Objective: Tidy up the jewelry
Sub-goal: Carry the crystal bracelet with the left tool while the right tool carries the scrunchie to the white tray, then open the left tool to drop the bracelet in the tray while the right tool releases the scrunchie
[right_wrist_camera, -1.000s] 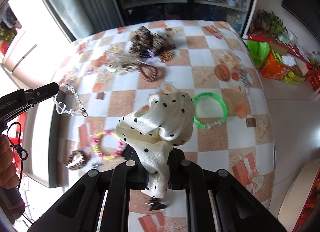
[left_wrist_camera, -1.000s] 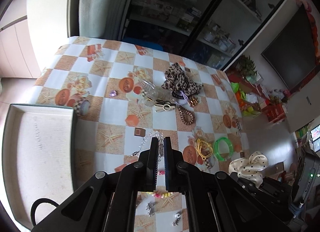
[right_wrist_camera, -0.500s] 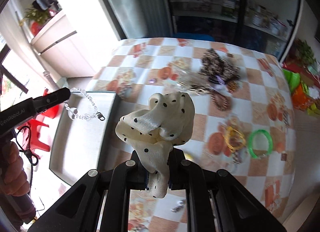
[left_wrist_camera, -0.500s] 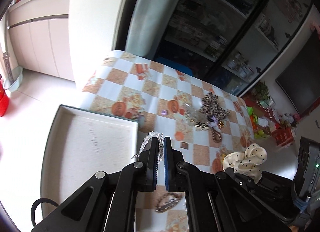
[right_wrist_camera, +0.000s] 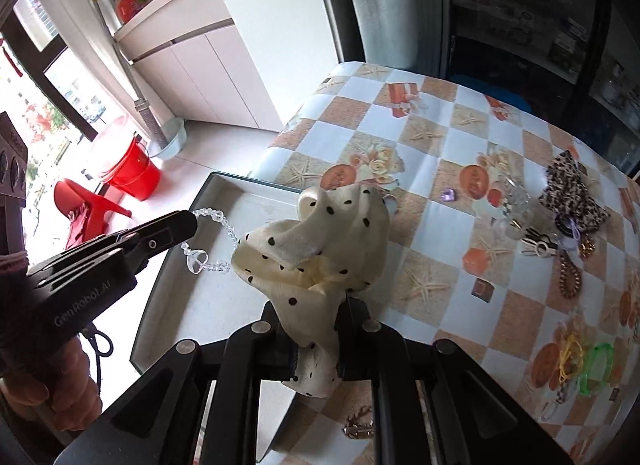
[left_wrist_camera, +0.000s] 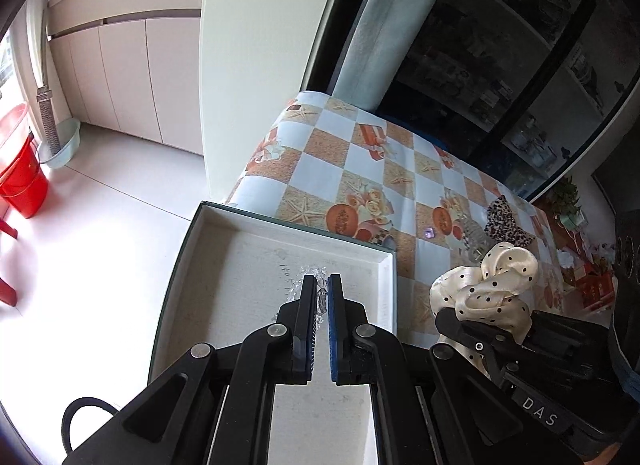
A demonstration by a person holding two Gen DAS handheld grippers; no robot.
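Now left gripper [left_wrist_camera: 321, 289] pinches the crystal bracelet [right_wrist_camera: 208, 237] over the tray [left_wrist_camera: 384, 289]; right gripper [right_wrist_camera: 316, 329] pinches the polka-dot scrunchie [right_wrist_camera: 316, 241]. We lower near the tray's far edge before releasing.

Tray floor: the tray [left_wrist_camera: 224, 265] is bare ahead of my left claw [left_wrist_camera: 322, 285], which grips the crystal bracelet [right_wrist_camera: 208, 241].
Right flank: my right claw [right_wrist_camera: 316, 329], clamping the polka-dot scrunchie [right_wrist_camera: 320, 241], crowds close beside.
Counter [right_wrist_camera: 440, 169]: jewelry pile [right_wrist_camera: 560, 221] lies well apart.
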